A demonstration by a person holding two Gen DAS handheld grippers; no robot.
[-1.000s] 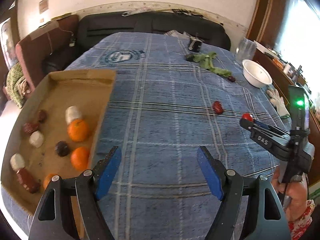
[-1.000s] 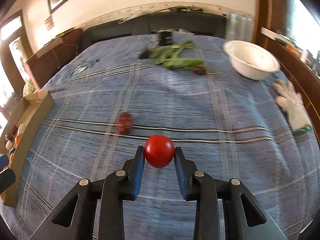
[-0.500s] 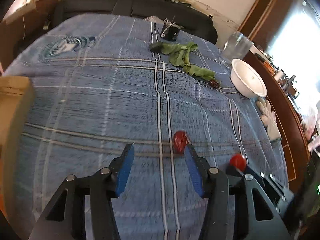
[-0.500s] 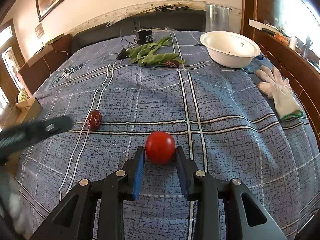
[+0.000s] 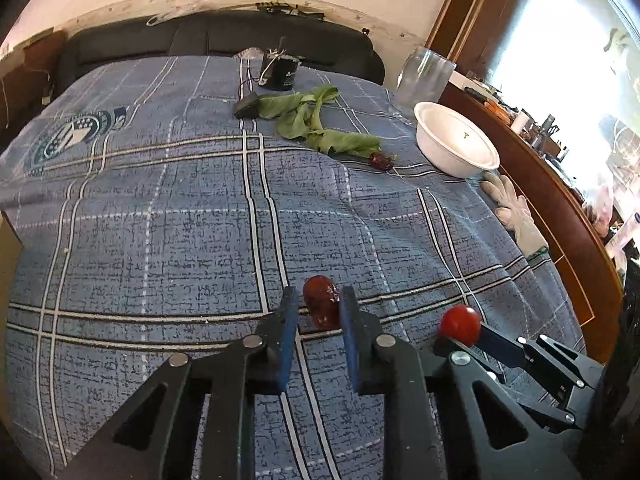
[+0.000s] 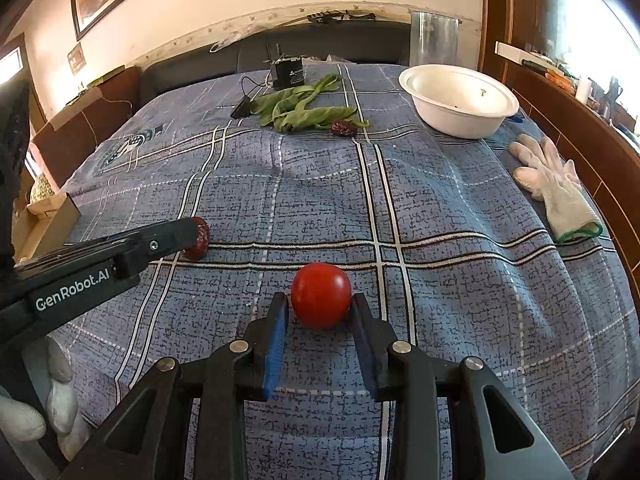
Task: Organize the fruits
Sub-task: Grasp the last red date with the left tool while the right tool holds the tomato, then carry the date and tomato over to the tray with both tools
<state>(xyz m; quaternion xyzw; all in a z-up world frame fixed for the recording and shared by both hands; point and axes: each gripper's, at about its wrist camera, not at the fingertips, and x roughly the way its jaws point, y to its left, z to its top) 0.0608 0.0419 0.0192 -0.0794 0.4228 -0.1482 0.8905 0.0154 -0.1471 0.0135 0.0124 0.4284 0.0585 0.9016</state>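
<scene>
Cloth [image 5: 192, 240], blue and checked, covers the whole table, and the white bowl [image 6: 460, 100] near its far right corner serves as the landmark. Well to the near side of the bowl, the left gripper [image 5: 318, 308] has its blue pads clamped narrow on a dark red date [image 5: 322, 306] that rests on the cloth. Just right of that, still well on the near side of the bowl, the right gripper [image 6: 320, 312] holds a round red tomato [image 6: 321, 294] between its pads at a moderate width. The two tools lie close side by side.

Left of the bowl lie green leaves [image 5: 316, 124], with a second date [image 6: 343, 128] at their end nearest the bowl. Beyond the leaves stand a small black box [image 5: 280, 74] with wires and a flat black adapter [image 5: 247, 106]. A clear jar [image 5: 424, 76] stands behind the bowl. White gloves [image 6: 556, 188] lie on the near side of the bowl, by the table's right edge.

A cardboard box [image 6: 52, 216] far left of the bowl is cut off by the frame, its contents unseen. A gloved hand [image 6: 52, 412] shows only partly at the lower left of the right wrist view.

Between the grippers and the bowl the cloth lies open, slightly rumpled. A wooden rail [image 5: 560, 208] runs along the right edge past the bowl.
</scene>
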